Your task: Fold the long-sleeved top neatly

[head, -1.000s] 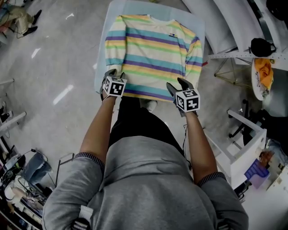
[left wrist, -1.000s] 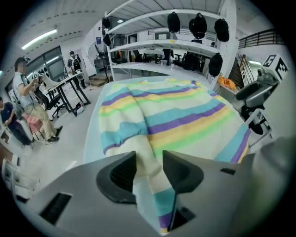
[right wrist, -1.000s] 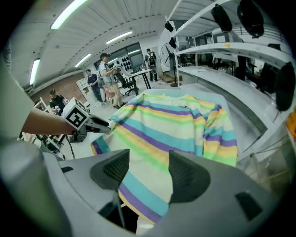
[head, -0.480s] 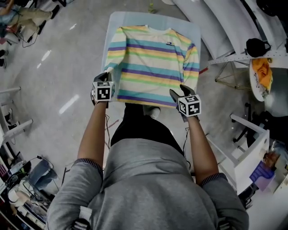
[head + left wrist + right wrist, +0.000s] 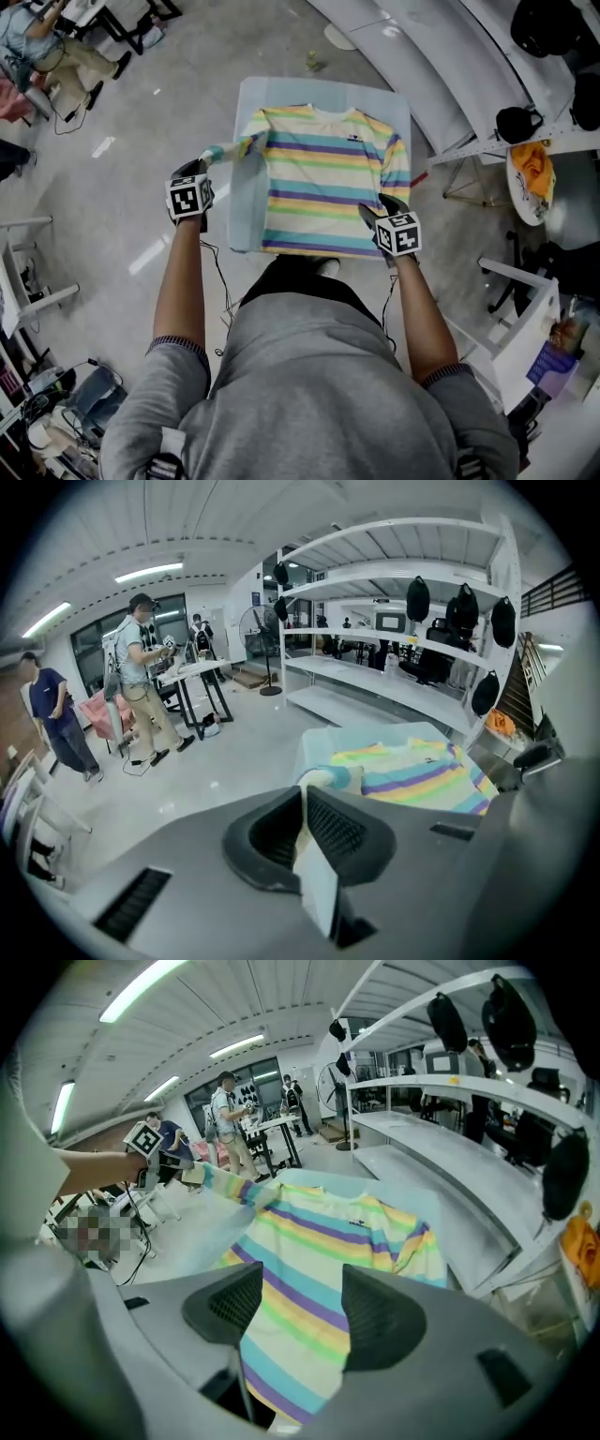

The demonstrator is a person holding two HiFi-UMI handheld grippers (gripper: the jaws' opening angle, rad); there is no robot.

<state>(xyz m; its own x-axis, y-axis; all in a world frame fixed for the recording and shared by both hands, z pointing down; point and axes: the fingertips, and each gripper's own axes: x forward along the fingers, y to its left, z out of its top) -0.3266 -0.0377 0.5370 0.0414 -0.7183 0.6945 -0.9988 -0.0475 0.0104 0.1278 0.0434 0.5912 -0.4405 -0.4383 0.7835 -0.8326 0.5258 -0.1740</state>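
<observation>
A long-sleeved top [image 5: 323, 173] with pastel stripes lies flat, front up, on a light-blue table [image 5: 246, 202]. My left gripper [image 5: 200, 169] hangs past the table's left edge, shut on the cuff of the left sleeve [image 5: 230, 150], which stretches out sideways from the shoulder. In the left gripper view the pale cuff [image 5: 309, 846] is pinched between the jaws of that gripper [image 5: 305, 803]. My right gripper [image 5: 380, 204] hovers open over the hem's right corner. In the right gripper view that gripper [image 5: 295, 1312] has the striped top [image 5: 319, 1241] below it, nothing between its fingers.
White shelving [image 5: 441, 56] with black bags [image 5: 517, 122] runs along the right. An orange cloth lies on a round white stand [image 5: 528, 164]. People stand at desks far left [image 5: 141, 667]. Bare grey floor [image 5: 122, 141] surrounds the table.
My left gripper shut on the sleeve cuff near the hem, then carried it up and out to the left, unfolding the sleeve. My right gripper rose a little, still open.
</observation>
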